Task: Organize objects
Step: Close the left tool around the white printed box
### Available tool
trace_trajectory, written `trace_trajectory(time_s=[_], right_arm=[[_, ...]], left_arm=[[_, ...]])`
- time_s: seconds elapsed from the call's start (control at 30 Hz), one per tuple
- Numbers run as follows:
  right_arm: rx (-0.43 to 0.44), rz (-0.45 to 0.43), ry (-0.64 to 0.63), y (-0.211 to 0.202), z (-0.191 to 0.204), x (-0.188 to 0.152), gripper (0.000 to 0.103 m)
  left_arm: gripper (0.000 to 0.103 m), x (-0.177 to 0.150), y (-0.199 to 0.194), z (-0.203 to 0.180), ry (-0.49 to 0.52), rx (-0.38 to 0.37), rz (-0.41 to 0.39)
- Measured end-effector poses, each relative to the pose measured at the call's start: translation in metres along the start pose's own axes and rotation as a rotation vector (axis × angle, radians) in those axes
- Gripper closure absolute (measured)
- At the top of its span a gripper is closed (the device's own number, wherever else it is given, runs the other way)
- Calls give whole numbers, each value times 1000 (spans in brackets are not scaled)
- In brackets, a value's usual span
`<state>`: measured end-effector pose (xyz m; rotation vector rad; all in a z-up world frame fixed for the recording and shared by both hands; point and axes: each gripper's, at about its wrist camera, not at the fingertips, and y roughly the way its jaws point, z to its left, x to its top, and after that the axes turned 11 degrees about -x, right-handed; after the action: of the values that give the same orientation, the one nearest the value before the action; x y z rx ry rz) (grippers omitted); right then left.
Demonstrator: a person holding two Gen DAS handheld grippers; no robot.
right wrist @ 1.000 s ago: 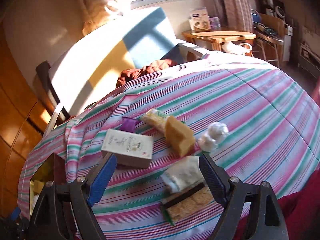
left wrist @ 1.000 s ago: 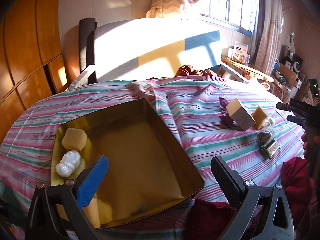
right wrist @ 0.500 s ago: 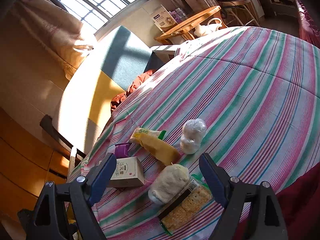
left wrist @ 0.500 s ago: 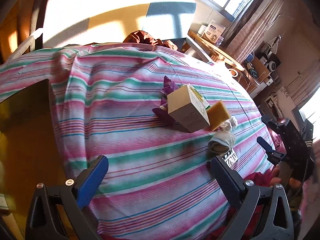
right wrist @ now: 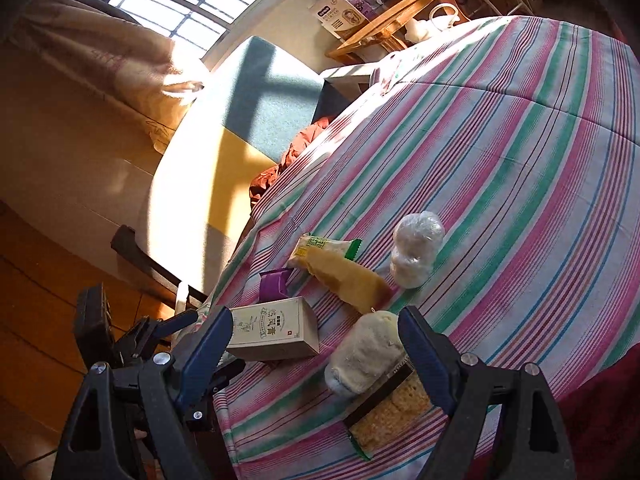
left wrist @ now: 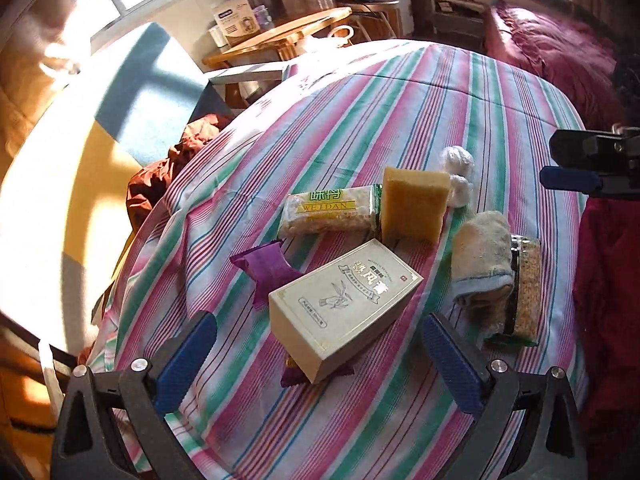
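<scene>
On the striped bedspread (left wrist: 400,92) lies a cluster of objects. A cream box (left wrist: 340,304) rests on a purple wrapper (left wrist: 266,268). Behind them are a green-and-yellow cracker pack (left wrist: 332,212), a yellow block (left wrist: 414,204) and white wrapped balls (left wrist: 458,176). A rolled cloth (left wrist: 482,260) leans on a dark cracker pack (left wrist: 526,284). My left gripper (left wrist: 318,340) hangs open just over the box's near end, touching nothing. My right gripper (right wrist: 314,328) is open too, above the box (right wrist: 272,328) and the cloth (right wrist: 366,352), and shows at the right edge of the left wrist view (left wrist: 556,162).
A sunlit upholstered headboard (left wrist: 120,120) and a rust-red crumpled cloth (left wrist: 172,172) border the bed's far left side. A wooden side table (left wrist: 280,36) with a carton stands beyond. Maroon bedding (left wrist: 560,52) lies at the right, and the bed edge runs close below both grippers.
My left gripper has swung and rolled away from the gold tin, now out of view, over to the cluster of objects. My right gripper rolled early on, then held still.
</scene>
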<state>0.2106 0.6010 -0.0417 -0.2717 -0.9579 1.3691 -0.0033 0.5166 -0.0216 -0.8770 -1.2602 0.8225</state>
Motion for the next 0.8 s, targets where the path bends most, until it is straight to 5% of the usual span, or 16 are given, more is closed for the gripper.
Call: trace_trajectory(time_s=[0.2,0.4,0.47,0.53,0.8], right_arm=[[37,25,13,4,-2,0,17],[53,31,26,5,-4,1,17],[58,31,35,5,-5,2,17],[58,29,40,4,-6,2,17],[44,27,41,4,-6,2,17]], left_arm=[[0,22,31,-10,223,-12,143],[1,28,55,-11,314,-22,233],[37,24,56,-11,285,-55,232],[48,19,52,-10,237,-104,214],[51,-23,-8,-17,-69,-134,-29]])
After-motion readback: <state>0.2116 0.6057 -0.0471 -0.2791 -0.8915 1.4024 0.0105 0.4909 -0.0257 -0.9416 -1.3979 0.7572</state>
